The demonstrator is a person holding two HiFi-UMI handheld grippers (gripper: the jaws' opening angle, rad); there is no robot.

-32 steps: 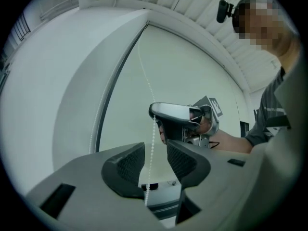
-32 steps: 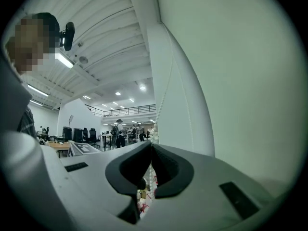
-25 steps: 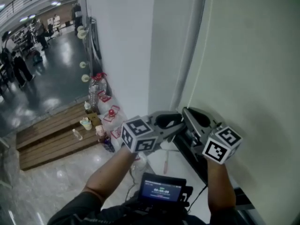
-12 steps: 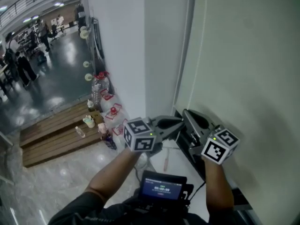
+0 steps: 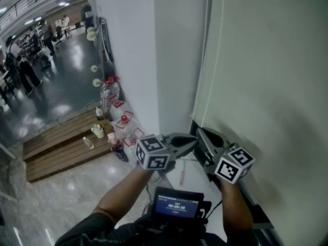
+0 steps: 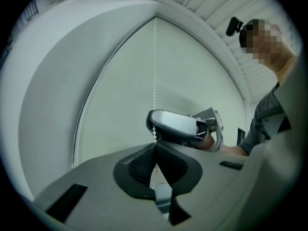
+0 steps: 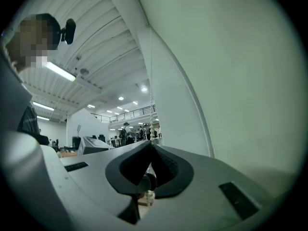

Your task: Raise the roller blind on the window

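The pale green roller blind (image 5: 266, 81) hangs down over the window at the right. Its thin bead chain (image 5: 214, 60) runs down along the blind's left edge to both grippers. My left gripper (image 5: 192, 140) is shut on the chain, and the left gripper view has the chain (image 6: 155, 81) running down into the closed jaws of the left gripper (image 6: 155, 147). My right gripper (image 5: 201, 133) comes in from the right, its tips close beside the left one's. In its own view the right gripper (image 7: 151, 147) is shut on the chain (image 7: 150, 81), with beads hanging below.
A white pillar (image 5: 128, 50) stands left of the blind. Below it a wooden pallet (image 5: 56, 150) carries bottles and cups (image 5: 105, 99). A small screen (image 5: 177, 207) sits at my chest. The dark window frame (image 5: 256, 214) runs under the blind. People stand far off in the hall (image 5: 20, 65).
Both grippers sit a little lower and further left in the head view than a second ago, still tip to tip at the chain. The view itself has shifted slightly.
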